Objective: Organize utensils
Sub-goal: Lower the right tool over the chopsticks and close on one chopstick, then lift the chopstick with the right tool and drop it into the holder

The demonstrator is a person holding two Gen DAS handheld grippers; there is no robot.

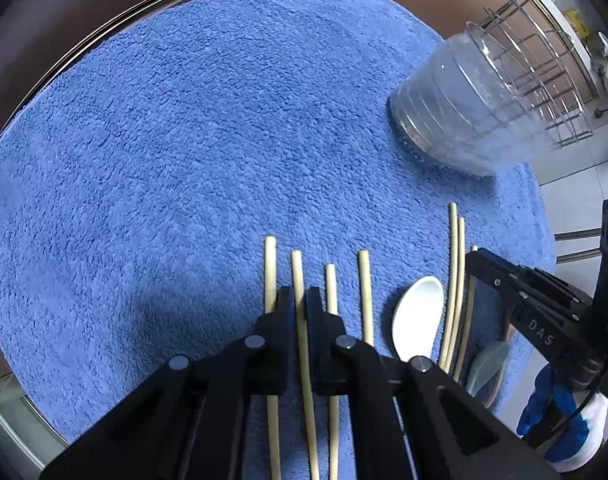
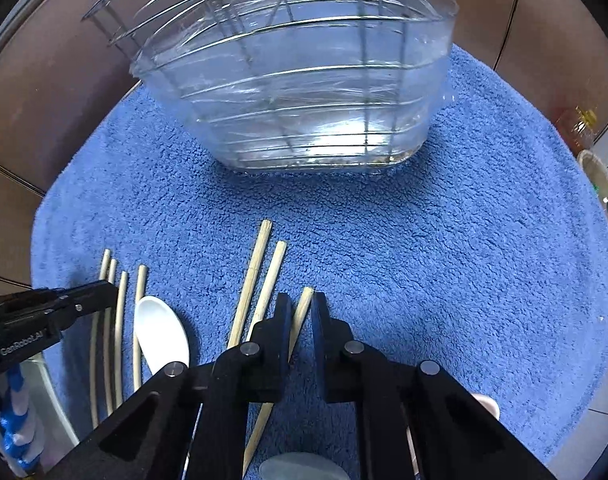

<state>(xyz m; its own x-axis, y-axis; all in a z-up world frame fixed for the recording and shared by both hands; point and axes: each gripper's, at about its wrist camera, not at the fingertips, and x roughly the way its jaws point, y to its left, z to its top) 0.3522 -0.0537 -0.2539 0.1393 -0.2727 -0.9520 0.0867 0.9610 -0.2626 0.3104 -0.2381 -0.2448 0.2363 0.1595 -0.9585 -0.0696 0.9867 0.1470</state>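
Observation:
Several pale chopsticks lie side by side on a blue towel. My left gripper points down and is shut on one chopstick, whose tip sticks out beyond the fingers. A white spoon lies just to its right. In the right wrist view, my right gripper is shut on another chopstick, with two loose chopsticks to its left. The white spoon and my left gripper appear at the left of that view. My right gripper shows at the right of the left wrist view.
A clear plastic tub stands on the towel beyond the chopsticks, with a wire rack behind it. A pale green spoon lies near the towel's edge. A hand in a blue and white glove holds the right gripper.

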